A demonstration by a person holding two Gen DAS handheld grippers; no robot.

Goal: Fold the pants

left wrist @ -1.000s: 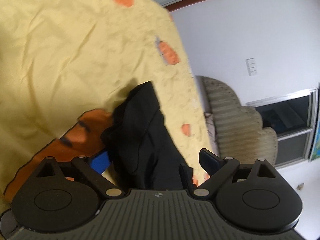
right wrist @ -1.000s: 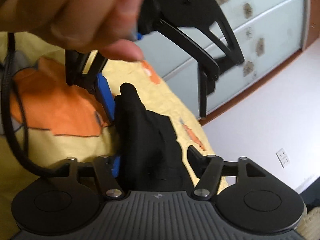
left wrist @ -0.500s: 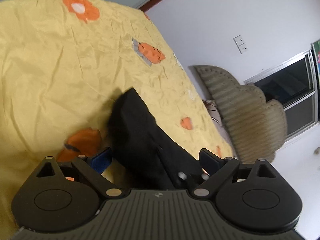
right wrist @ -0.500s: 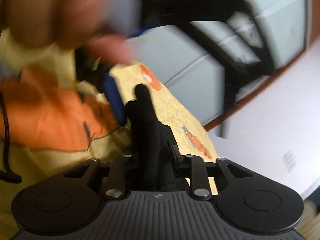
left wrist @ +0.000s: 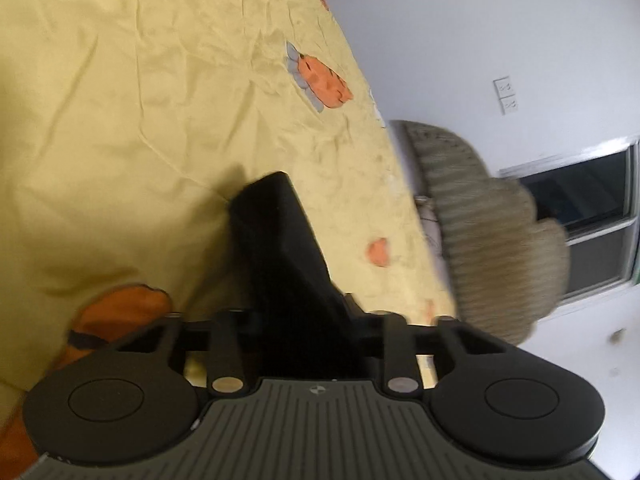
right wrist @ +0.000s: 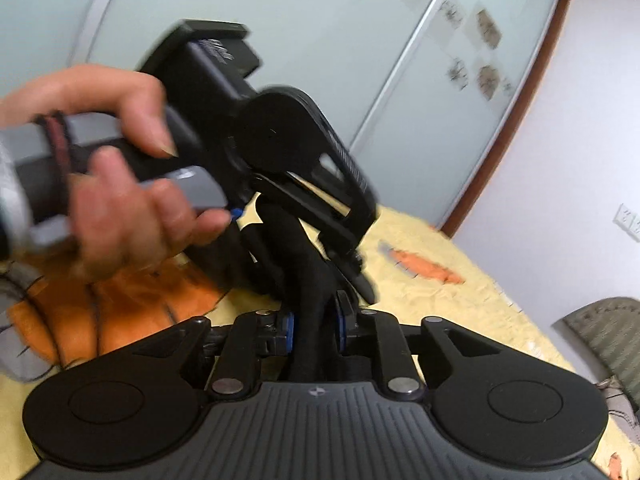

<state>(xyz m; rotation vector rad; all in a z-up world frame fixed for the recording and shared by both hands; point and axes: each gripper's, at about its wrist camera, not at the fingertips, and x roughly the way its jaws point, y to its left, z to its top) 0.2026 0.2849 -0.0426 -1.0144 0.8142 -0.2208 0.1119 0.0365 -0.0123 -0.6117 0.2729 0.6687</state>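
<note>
- Right gripper (right wrist: 314, 330): matte black body, ribbed grey top plate with a small round emblem, two round black discs at the sides, silver pivot screws on the link arms, blue pads on the fingers.
- Left gripper (left wrist: 304, 320): same black build, ribbed plate, twin discs, brass-silver screws.
- Left gripper, side on from the right wrist camera: black block housing, grey cylindrical handle with a dark red band.
- Hand (right wrist: 120, 184): bare, no sleeve visible.
</note>
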